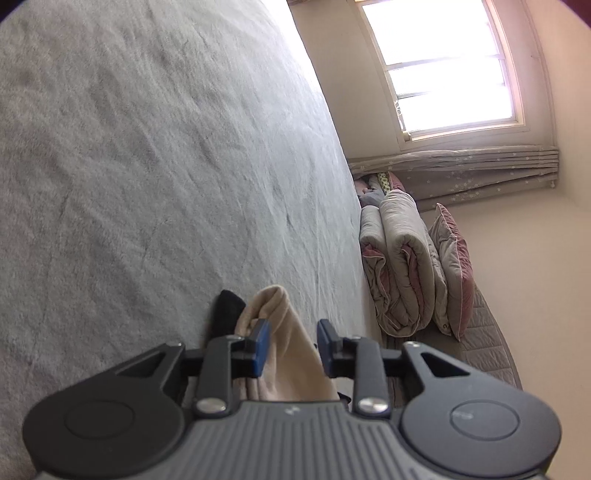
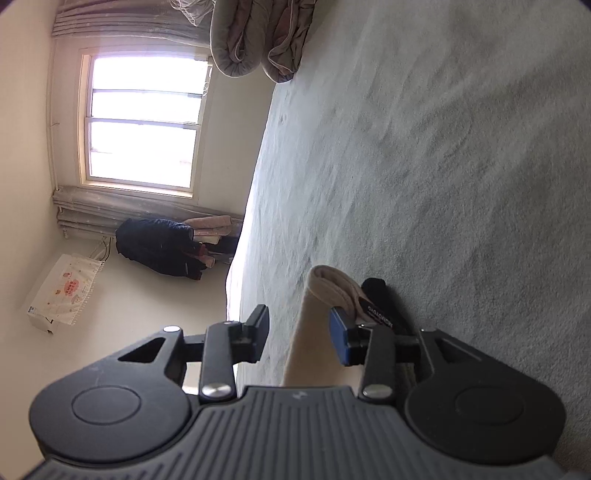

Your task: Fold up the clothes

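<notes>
A cream garment (image 1: 273, 306) lies bunched on the grey bed cover (image 1: 147, 166), with a black piece of fabric (image 1: 227, 310) just behind it. My left gripper (image 1: 293, 345) is open, and the cream cloth runs between its blue-padded fingers, against the left pad (image 1: 263, 345). In the right wrist view the same cream garment (image 2: 325, 284) sits between the fingers of my right gripper (image 2: 299, 334), close to the right pad (image 2: 341, 341); that gripper is open too. A black strap with white lettering (image 2: 380, 299) lies beside the cloth on the bed cover (image 2: 424, 147).
Folded quilts (image 1: 402, 266) and a pink-edged pillow (image 1: 454, 273) are stacked at the bed's far end, below a bright window (image 1: 443, 62) with gathered curtains. Rolled quilts (image 2: 255, 33), a dark jacket (image 2: 155, 243) and a white covered box (image 2: 62, 291) stand past the bed edge.
</notes>
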The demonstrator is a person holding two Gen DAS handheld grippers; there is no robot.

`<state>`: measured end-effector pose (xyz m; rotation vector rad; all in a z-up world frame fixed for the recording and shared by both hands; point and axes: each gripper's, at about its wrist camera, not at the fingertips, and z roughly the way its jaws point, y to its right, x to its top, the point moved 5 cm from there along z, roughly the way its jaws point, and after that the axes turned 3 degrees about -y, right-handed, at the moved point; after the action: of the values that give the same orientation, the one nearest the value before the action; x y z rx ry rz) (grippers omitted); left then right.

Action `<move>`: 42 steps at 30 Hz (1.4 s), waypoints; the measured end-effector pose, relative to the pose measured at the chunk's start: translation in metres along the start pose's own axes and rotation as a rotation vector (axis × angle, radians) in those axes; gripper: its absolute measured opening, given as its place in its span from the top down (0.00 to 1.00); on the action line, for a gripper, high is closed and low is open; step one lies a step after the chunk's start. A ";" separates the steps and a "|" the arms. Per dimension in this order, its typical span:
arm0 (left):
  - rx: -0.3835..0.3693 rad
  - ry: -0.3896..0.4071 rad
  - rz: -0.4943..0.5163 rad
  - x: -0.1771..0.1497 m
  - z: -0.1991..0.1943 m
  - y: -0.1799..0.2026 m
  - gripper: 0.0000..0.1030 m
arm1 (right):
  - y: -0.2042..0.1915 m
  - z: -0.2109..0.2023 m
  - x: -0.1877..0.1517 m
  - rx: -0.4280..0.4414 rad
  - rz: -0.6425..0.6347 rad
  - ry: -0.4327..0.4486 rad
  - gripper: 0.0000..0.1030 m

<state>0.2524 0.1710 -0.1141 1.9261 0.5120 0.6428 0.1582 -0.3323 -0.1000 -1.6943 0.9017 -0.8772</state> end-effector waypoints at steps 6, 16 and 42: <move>0.158 0.062 0.241 0.006 -0.003 0.024 0.53 | -0.021 -0.003 0.000 -0.140 -0.205 0.042 0.53; 0.384 0.073 0.606 -0.007 0.035 0.035 0.88 | -0.030 0.048 -0.030 -0.441 -0.691 0.103 0.67; 0.530 0.150 0.715 -0.019 0.009 0.048 0.44 | -0.032 0.041 -0.039 -0.617 -0.820 0.191 0.53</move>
<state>0.2471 0.1331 -0.0776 2.5978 0.0574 1.2014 0.1806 -0.2734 -0.0854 -2.6354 0.6110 -1.4067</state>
